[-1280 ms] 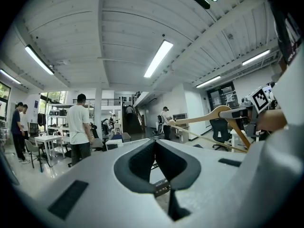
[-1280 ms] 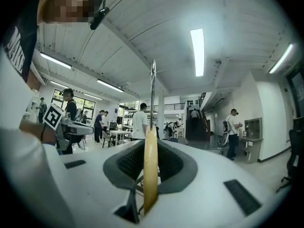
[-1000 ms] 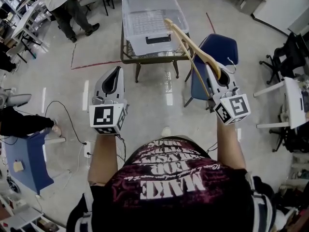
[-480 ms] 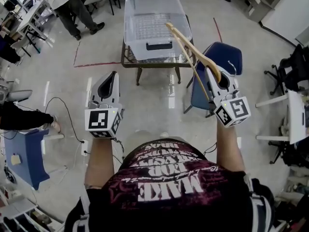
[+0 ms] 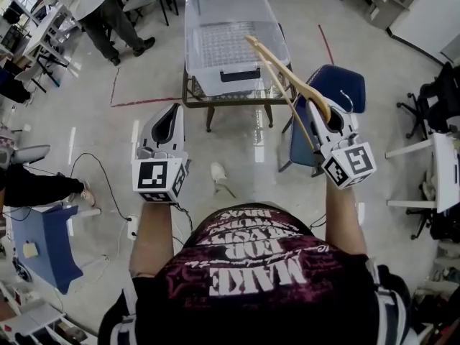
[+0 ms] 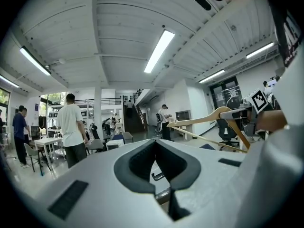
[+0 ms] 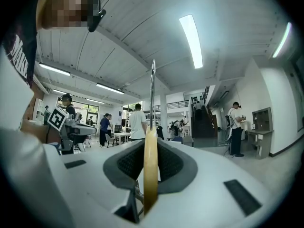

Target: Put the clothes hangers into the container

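Observation:
A clear plastic container [image 5: 208, 63] stands on a small glass-topped table [image 5: 192, 90] ahead of me. My right gripper [image 5: 321, 106] is shut on a wooden clothes hanger [image 5: 284, 70], whose long end reaches up-left over the container's right rim. In the right gripper view the hanger [image 7: 150, 175] stands edge-on between the jaws, its metal hook [image 7: 152, 94] pointing up. My left gripper [image 5: 172, 110] hovers to the left, short of the table, shut with nothing in it; its jaws [image 6: 154, 144] meet at the tips. The left gripper view shows the hanger [image 6: 204, 120] off to the right.
A blue chair [image 5: 343, 85] sits under my right gripper beside the table. A person [image 5: 93, 6] stands at the upper left near desks. Another blue chair [image 5: 43, 243] and a floor cable [image 5: 108, 185] lie at the left. Office chairs and a desk [image 5: 438, 157] line the right.
A shoe has come into view on the floor between the grippers as the person steps forward. Both grippers keep their pose, and the hanger stays in the right one.

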Tool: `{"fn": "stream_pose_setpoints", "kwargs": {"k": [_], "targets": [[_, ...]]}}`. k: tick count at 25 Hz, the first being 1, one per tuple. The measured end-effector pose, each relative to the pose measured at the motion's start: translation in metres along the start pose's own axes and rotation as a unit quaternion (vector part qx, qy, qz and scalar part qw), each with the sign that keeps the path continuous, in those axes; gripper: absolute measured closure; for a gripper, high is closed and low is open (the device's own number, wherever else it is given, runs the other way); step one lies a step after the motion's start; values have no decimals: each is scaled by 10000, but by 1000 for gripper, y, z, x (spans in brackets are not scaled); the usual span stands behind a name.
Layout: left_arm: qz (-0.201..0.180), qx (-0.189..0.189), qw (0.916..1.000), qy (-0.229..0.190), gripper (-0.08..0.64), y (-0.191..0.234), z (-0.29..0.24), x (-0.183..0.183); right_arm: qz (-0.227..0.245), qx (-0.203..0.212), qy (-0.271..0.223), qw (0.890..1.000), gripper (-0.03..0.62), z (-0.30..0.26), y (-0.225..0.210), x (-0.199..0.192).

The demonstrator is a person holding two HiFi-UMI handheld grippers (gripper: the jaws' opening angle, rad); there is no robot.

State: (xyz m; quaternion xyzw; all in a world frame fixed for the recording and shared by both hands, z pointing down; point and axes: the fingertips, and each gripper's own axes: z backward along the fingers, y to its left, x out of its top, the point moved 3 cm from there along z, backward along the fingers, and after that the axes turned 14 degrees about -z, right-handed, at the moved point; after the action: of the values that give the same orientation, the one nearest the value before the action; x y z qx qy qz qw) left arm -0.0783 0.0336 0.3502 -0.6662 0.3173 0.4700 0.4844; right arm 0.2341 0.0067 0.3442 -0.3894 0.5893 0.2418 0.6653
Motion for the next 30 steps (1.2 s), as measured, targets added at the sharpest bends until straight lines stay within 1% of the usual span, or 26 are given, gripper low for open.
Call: {"fn": "stream_pose_setpoints", "kwargs": {"k": [4,8,11,15,17,21,26,30], "targets": [[59,-38,10000,-63,554,13,-25,3,-73,-18,-9,10000,532,-19,-8,3],[-23,-53,9998,-197,554,25,-56,13,-62,8,32,10000,532,-42,-18,8],[-51,-8,9997,-251,554,35,-69,17,-112,82,87,9999,532,-65,-25,10],[65,131,9996,-235,554,55,-85,9,-35,232,111,9997,532,-96,-30,17],[152,129,9996,-183,552,67,-94,1,-20,253,91,9996,532,-111,-29,19],[140,-5,9998,-106,554,91,-116,-6,-61,174,125,9998,532,-145,-28,20],[142,-131,9998,-53,554,111,-151,-15,-132,-65,95,9998,532,-177,-45,21],[161,-207,9996,-56,554,132,-172,-20,-94,-167,39,9998,532,-201,-49,29]]}}
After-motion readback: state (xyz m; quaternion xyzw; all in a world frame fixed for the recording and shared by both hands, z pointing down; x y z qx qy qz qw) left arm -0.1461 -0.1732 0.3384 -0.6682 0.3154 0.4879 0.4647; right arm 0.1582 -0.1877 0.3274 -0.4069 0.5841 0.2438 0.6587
